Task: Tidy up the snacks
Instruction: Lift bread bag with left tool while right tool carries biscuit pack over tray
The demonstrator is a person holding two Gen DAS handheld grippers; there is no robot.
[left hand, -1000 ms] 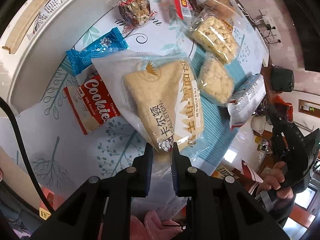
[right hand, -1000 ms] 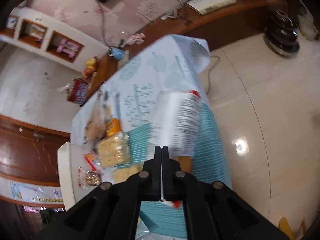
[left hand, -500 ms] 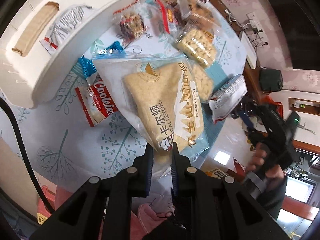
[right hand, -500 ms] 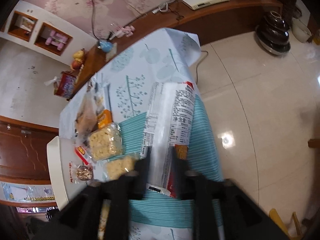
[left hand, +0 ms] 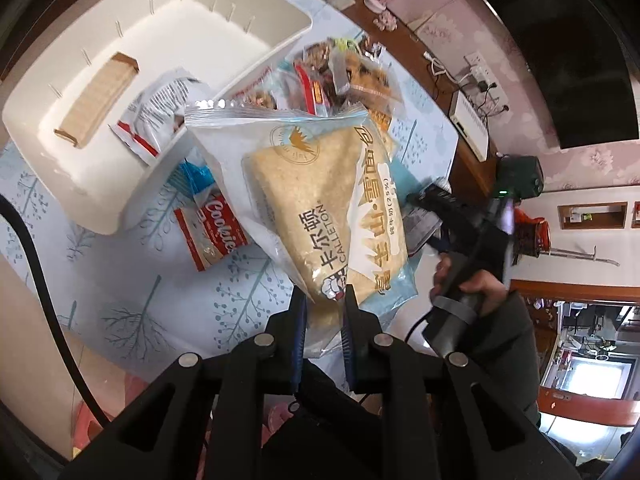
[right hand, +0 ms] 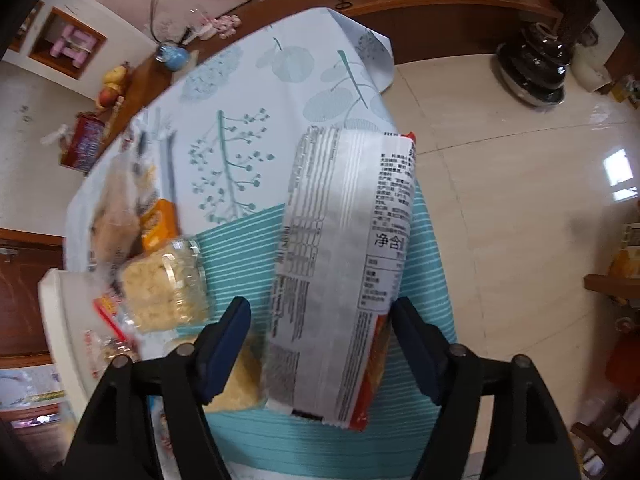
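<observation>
The left gripper point(left hand: 323, 300) is clamped on the bottom edge of a large clear bread bag point(left hand: 316, 200), its pads pinching the plastic; the bag hangs in the air above the table point(left hand: 132, 300), its sealed top edge overlapping the near wall of the white bin point(left hand: 120, 200) in this view; inside the bin lie a long tan wafer bar point(left hand: 98, 100) and a crumpled silver packet point(left hand: 160, 112), the packet against the wall nearest the bread bag; beside the bin, on the leaf-printed tablecloth, a red cookie pack point(left hand: 212, 236) lies partly hidden under the bread bag, with a blue wrapper point(left hand: 196, 176) between it and the bin; past the far corner of the bin a heap of mixed snack bags point(left hand: 344, 76) is piled on the table.

The right gripper point(right hand: 320, 336) has just been opening; its jaws now stand wide apart over a silver snack bag point(right hand: 348, 260) with printed text, which lies between the pads without either pressing on it; the bag rests on a teal striped mat point(right hand: 248, 240) at the table's edge, well away from the bin; to the side of it nearer the bin, a clear pack of pale puffed pieces point(right hand: 160, 288) lies on the same mat; in the left view the person's right hand point(left hand: 472, 284) grips the black handle of that tool beyond the bread bag.
</observation>
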